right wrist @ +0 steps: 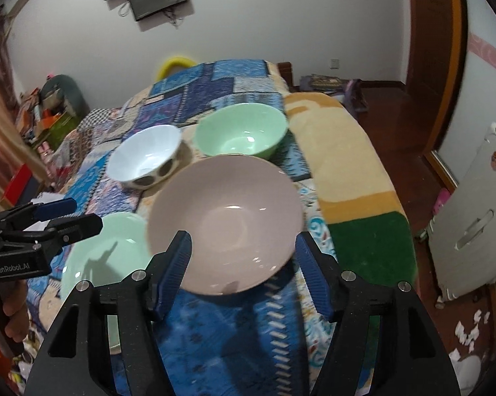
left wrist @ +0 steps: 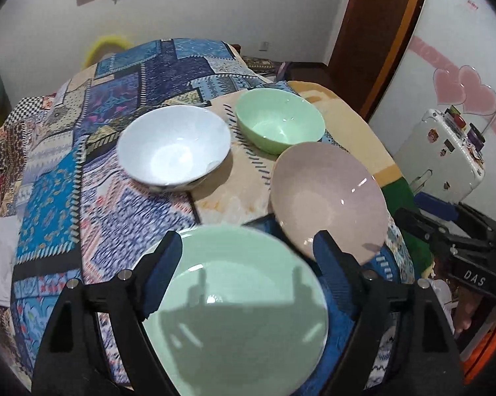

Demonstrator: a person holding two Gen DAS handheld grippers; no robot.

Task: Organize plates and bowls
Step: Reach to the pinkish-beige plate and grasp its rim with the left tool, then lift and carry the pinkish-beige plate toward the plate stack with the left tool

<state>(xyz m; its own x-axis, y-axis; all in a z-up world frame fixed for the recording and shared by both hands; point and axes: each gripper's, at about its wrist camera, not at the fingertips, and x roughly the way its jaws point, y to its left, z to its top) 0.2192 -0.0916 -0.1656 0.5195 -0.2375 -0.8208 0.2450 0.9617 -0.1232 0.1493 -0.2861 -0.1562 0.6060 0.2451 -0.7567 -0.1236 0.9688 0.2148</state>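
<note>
On the bed's patchwork quilt sit glossy dishes: a mint-green shallow plate, a dusty-pink wide bowl, a white round bowl (spotted outside) and a green deep bowl. The left tongs and the right tongs gape wide, empty.

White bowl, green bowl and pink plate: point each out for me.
white bowl [left wrist: 173, 147], left wrist view, inner wall
green bowl [right wrist: 241, 135], right wrist view, inner wall
pink plate [right wrist: 224, 217], right wrist view, centre well
</note>
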